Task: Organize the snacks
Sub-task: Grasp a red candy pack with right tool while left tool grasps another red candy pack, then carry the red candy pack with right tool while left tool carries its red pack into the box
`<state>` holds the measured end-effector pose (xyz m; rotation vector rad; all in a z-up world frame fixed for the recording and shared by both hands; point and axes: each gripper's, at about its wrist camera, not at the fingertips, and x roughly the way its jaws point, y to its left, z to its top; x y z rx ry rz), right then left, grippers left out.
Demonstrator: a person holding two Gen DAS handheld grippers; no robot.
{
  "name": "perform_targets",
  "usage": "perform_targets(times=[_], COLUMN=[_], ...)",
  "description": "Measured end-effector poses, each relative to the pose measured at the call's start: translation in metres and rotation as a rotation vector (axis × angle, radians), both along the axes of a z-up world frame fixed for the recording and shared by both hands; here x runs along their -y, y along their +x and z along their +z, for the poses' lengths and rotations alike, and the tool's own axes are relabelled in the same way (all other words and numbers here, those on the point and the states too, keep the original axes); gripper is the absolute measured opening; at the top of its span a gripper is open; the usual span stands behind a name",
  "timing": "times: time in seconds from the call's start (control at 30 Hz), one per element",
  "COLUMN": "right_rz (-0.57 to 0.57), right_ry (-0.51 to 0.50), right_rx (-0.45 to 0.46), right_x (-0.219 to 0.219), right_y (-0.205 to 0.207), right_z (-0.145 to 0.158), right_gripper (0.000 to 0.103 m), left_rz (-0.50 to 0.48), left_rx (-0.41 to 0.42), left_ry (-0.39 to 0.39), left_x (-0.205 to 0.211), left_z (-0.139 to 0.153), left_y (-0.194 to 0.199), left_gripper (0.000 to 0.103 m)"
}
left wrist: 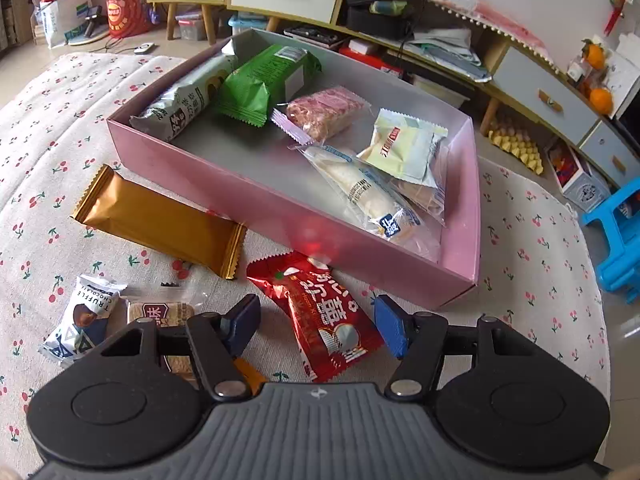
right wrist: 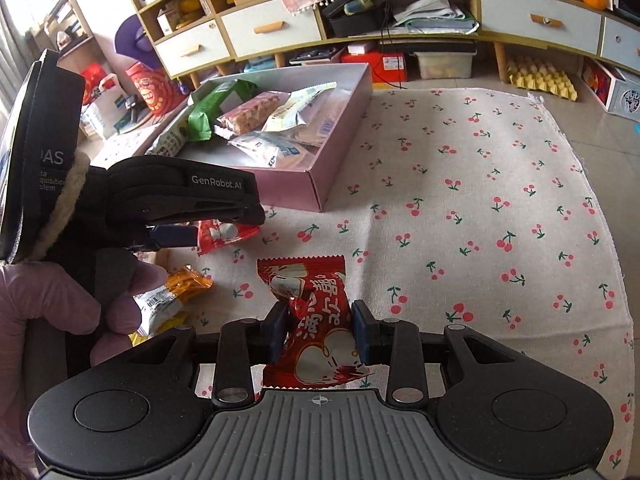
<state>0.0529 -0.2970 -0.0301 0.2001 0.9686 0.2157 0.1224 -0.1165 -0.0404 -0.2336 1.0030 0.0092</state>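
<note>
Right gripper (right wrist: 319, 330): I am pinching a red candy packet (right wrist: 316, 320) between my blue pads (right wrist: 362, 330), which are pressing in on both of its sides above the cherry-print cloth (right wrist: 480, 200).
Left gripper (left wrist: 316, 326): I am keeping my fingers spread wide, and a second red packet (left wrist: 320, 312) is lying on the cloth between them, untouched by either pad.
Pink box (left wrist: 280, 216): it is sitting on the cloth just beyond the second red packet, holding a green packet (left wrist: 260, 80), a grey-green packet (left wrist: 180, 100), a pink bar in clear wrap (left wrist: 320, 110), a pale yellow packet (left wrist: 404, 148) and a long clear-wrapped roll (left wrist: 368, 192).
Outside the box: a gold bar (left wrist: 160, 220) is lying near the box's front wall, and a truffle chocolate packet (left wrist: 86, 316) is resting to my left with a clear-wrapped biscuit (left wrist: 168, 312) just beside it.
My left hand (right wrist: 60, 312): in a pink glove, I am wrapping the left gripper's handle.
</note>
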Motion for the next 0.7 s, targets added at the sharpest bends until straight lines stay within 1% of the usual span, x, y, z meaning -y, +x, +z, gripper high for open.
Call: perform_targets(times=[0.03,0.07,0.1,0.2,0.43,0.5,0.7], right_rz=[-0.003,-0.007,-0.01,-0.02,-0.041,-0.051,-0.093], right_ry=[0.001,0.001,0.003,0.01,0.015,0.017,0.043], right_rx=[-0.001,-0.002,-0.003,-0.005,-0.024,-0.031,-0.057], right_x=[0.001,0.001,0.002,0.003,0.001,0.0,-0.003], right_y=[0.0,0.0,0.0,0.001,0.002,0.003,0.009], right_z=[0.0,0.0,0.0,0.001,0.001,0.001,0.002], right_gripper=[0.032,0.032,0.032,0.032,0.032,0.032,0.032], left_rz=[0.004,0.004,0.002,0.005,-0.02,-0.029,-0.047], left_rx=[-0.001,-0.001,-0.001,-0.011,-0.061,-0.077,-0.118], left_ry=[0.003,0.004,0.005,-0.018,-0.089,-0.108,-0.156], left_x=[-0.001,0.0,-0.001,-0.009,-0.029,-0.035,-0.05], left_z=[0.0,0.001,0.001,0.002,0.006,0.008,0.011], left_y=[-0.001,-0.002,-0.003,-0.004,-0.006,-0.007,-0.009], left_gripper=[0.054,0.046,0.04,0.034,0.029,0.027,0.026])
